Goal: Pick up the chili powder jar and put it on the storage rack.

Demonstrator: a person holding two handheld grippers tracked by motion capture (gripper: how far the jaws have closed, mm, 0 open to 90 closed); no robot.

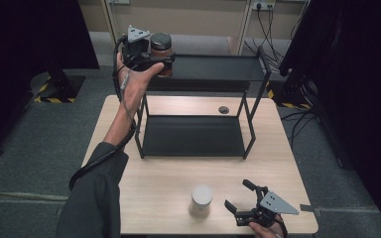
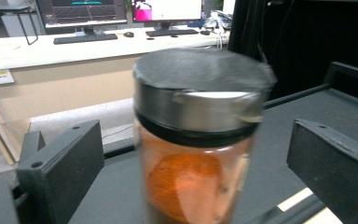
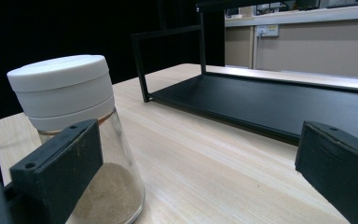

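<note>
Orange-filled jar is standing upright on the rack's top shelf, sitting between the left claw's wide-open jaws, untouched. The right claw, also gaping and empty, is resting on the desk just right of the white-lidded jar.

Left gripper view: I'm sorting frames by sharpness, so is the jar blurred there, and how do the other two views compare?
Left gripper view: the orange-filled jar and its metal lid are smeared and soft, while the monitors behind read fairly crisp. Right gripper view: the white-lidded jar and table are sharp, with a black backdrop at left. High view: evenly lit table, dark corners, the rack clear.
</note>
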